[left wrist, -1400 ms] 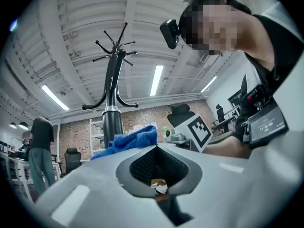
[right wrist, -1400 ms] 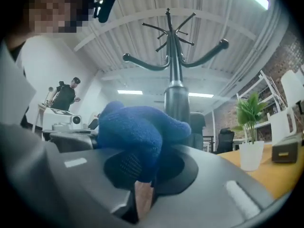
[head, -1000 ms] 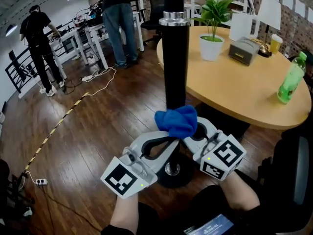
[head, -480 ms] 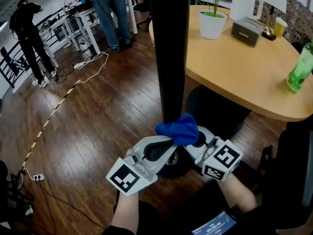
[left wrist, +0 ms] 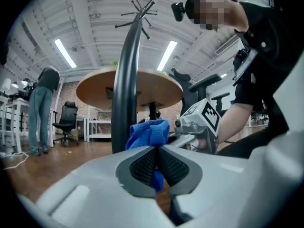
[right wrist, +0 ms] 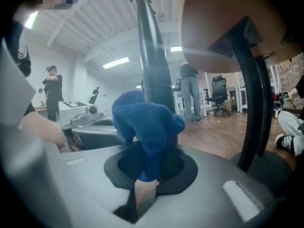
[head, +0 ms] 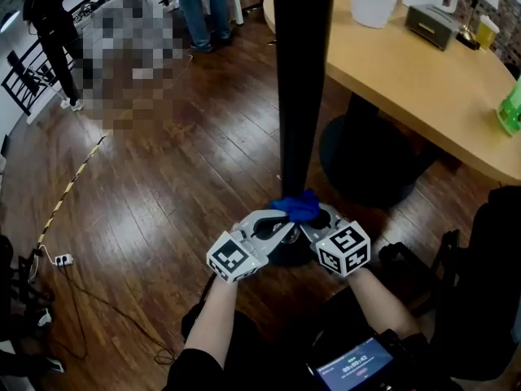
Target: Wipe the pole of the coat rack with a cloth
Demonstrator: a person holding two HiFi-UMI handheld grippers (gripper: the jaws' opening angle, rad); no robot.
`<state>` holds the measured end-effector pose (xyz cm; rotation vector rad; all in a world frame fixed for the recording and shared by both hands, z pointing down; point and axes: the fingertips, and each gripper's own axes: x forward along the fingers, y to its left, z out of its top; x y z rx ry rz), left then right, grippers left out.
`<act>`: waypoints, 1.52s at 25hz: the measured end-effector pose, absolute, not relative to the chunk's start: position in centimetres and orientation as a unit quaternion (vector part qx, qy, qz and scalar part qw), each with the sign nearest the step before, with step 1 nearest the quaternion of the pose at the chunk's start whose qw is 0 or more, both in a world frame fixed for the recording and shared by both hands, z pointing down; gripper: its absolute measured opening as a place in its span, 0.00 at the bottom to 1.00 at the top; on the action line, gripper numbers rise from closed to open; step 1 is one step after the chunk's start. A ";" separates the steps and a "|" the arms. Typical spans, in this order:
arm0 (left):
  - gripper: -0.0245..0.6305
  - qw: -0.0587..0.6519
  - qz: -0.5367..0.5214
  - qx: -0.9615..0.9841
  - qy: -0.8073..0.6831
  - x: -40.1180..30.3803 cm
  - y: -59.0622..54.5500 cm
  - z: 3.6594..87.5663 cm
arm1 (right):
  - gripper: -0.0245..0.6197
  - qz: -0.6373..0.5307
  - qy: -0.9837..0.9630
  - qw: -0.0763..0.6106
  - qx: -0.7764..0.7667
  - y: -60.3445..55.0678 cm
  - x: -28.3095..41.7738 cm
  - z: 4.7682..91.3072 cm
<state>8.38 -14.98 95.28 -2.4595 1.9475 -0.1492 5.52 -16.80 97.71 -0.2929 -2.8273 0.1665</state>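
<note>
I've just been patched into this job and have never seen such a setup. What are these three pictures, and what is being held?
There is no robot here: a person holds a hand tool with two-jaw tongs in each hand. The wide picture comes from a camera on the person's head, looking steeply down. The other two come from cameras riding on each tool, looking along its jaws. The left tongs and right tongs are both shut on one blue cloth, bunched against the black pole of the coat rack, low down near its base. The rack stands on a wooden floor beside a round table that bears a white pot and a grey box.
</note>
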 end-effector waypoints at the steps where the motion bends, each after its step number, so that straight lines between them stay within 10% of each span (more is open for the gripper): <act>1: 0.05 -0.018 -0.057 -0.785 0.617 8.3 -15.2 97.3 | 0.12 0.058 -0.979 0.171 -0.099 -16.7 5.5 100.1; 18: 0.04 -0.234 -0.113 -0.749 0.610 7.5 -15.2 116.8 | 0.12 0.095 -0.898 0.427 -0.050 -16.5 5.9 123.8; 38: 0.04 0.083 0.017 -0.758 0.647 6.7 -14.3 70.5 | 0.12 0.023 -0.991 0.028 -0.125 -15.2 4.6 73.2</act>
